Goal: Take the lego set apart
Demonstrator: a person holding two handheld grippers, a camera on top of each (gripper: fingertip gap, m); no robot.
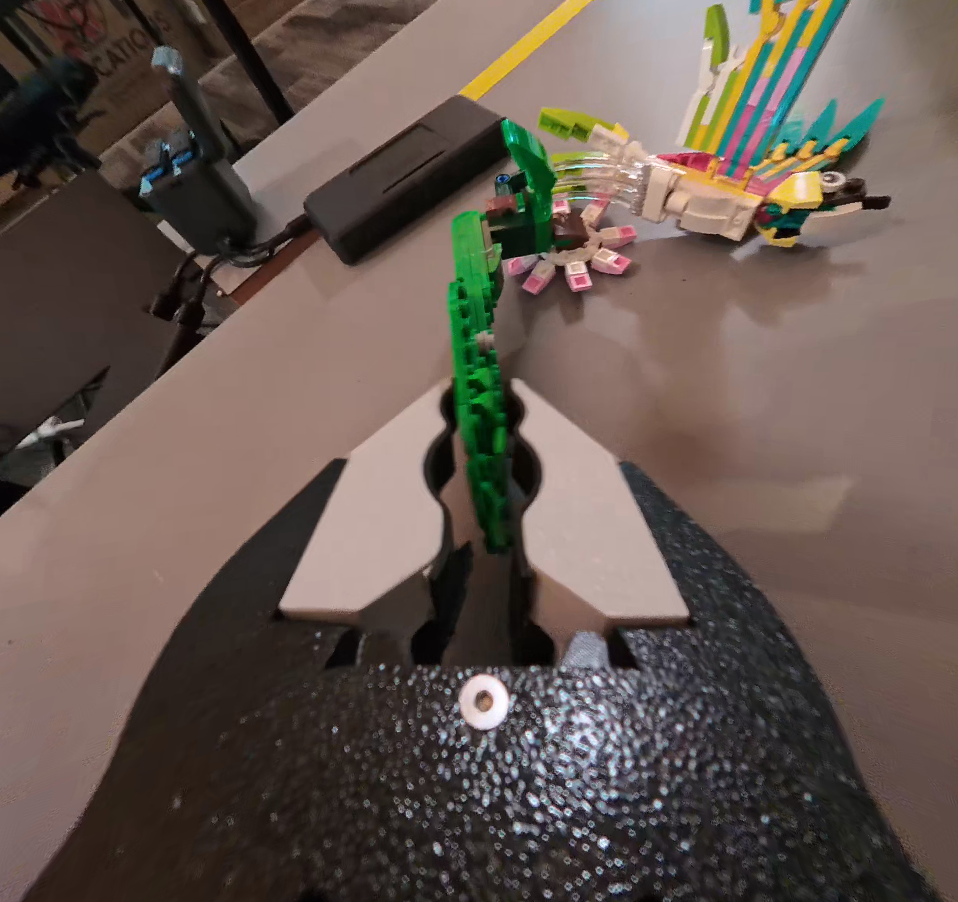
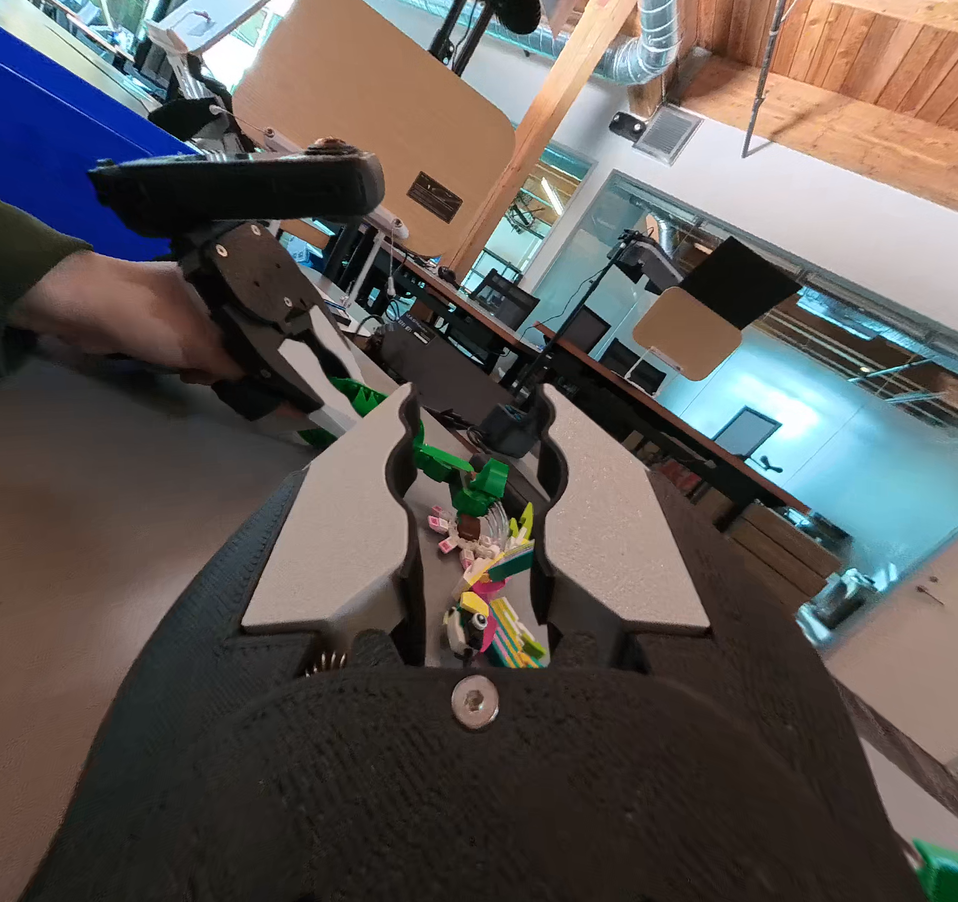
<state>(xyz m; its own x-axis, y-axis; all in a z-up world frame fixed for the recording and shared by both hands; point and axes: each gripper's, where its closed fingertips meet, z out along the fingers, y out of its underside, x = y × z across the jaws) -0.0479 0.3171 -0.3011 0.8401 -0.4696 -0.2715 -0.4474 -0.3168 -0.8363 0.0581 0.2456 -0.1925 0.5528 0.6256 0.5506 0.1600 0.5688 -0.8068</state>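
Observation:
My left gripper [image 1: 479,384] is shut on a green lego stem [image 1: 479,359], which rises from between its fingers to a green leaf head [image 1: 529,172]. A pink and white lego flower [image 1: 575,255] lies on the grey table [image 1: 674,410] at the stem's far end. A colourful lego bird [image 1: 726,193] with tall teal, yellow and pink feathers lies to its right. My right gripper [image 2: 477,400] is open and empty, above the bird [image 2: 482,613] and flower [image 2: 466,535]. In the right wrist view the left gripper [image 2: 332,410] holds the stem [image 2: 440,462] at the left.
A flat black box [image 1: 404,187] and a black charger with cables [image 1: 202,193] sit at the table's far edge. A yellow tape line [image 1: 549,27] crosses the table's back. A person's hand [image 2: 114,312] holds the left gripper. Desks and monitors stand beyond. There is about 15 cm between the tips of the two grippers. My left gripper's tips are some 11 cm from the colourful lego bird [image 1: 726,193].

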